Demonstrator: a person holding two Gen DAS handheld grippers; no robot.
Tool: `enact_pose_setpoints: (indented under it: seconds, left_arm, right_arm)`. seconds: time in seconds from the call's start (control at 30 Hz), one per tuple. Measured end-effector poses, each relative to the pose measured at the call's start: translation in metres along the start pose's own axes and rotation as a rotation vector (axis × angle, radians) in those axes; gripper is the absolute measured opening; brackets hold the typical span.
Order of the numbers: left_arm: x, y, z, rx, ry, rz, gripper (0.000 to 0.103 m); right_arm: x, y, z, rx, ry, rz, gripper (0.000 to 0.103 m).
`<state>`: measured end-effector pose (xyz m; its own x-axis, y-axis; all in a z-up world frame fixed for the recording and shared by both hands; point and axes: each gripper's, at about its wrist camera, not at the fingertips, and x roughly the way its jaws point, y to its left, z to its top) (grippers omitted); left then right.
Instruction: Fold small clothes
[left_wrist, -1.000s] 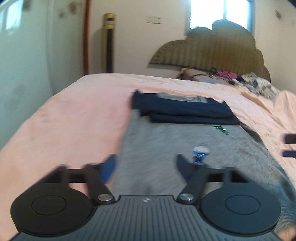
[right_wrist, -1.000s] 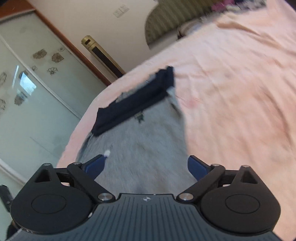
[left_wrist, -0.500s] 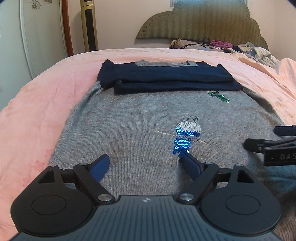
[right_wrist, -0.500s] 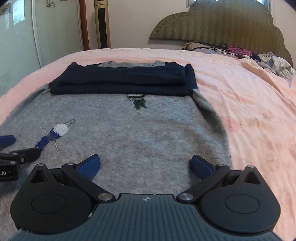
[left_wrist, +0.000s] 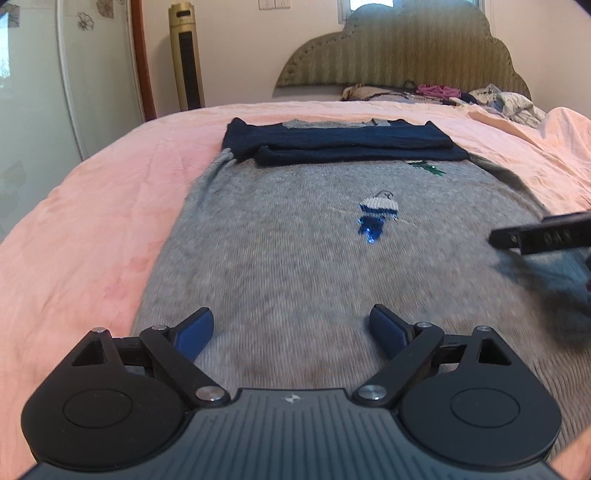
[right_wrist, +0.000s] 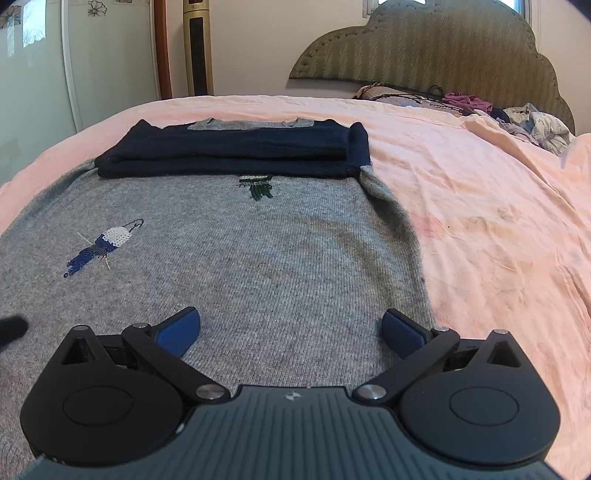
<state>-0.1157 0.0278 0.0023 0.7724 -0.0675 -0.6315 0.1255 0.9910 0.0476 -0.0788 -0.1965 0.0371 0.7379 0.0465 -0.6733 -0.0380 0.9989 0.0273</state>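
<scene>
A grey knit sweater (left_wrist: 295, 251) (right_wrist: 266, 258) lies flat on the pink bed, with a blue sequin figure (left_wrist: 376, 212) (right_wrist: 101, 247) and a small green motif (right_wrist: 258, 186) on it. Its navy sleeves (left_wrist: 343, 142) (right_wrist: 236, 151) are folded across the far end. My left gripper (left_wrist: 291, 330) hovers low over the near left part of the sweater, jaws still opening, nothing between them. Over the near right part, close to the sweater's right edge, my right gripper (right_wrist: 290, 332) stands open and empty. The right gripper's finger (left_wrist: 539, 234) shows at the right of the left wrist view.
The pink bedspread (left_wrist: 92, 229) (right_wrist: 498, 221) spreads wide on both sides of the sweater. A padded headboard (right_wrist: 424, 48) stands at the back, with a heap of loose clothes (right_wrist: 517, 118) at the far right. A tower fan (left_wrist: 186, 55) stands by the wall.
Both grippers came down toward the near end of the sweater. The right one rolled level from a strong tilt. The left gripper's jaws have spread wider.
</scene>
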Motion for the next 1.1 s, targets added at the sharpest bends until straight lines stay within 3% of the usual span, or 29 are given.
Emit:
enact_pose_setpoints:
  seconds: [0.17,0.23,0.9,1.1]
  left_arm:
    - [-0.011,0.000,-0.008,-0.014,-0.010,0.001,0.093]
    - [-0.011,0.001,-0.007,-0.025,0.004,0.007,0.103]
    - [-0.013,0.004,-0.009,-0.022,0.022,-0.002,0.103]
    - [-0.027,0.022,-0.010,-0.048,0.034,-0.009,0.103]
  right_arm:
    - [0.000,0.000,0.000,-0.001,-0.001,-0.001,0.103]
    - [0.000,0.000,0.000,0.000,-0.001,0.000,0.103]
    - [-0.004,0.000,-0.002,0.001,-0.001,-0.003,0.103]
    - [-0.035,-0.010,-0.019,0.004,0.003,0.050,0.103]
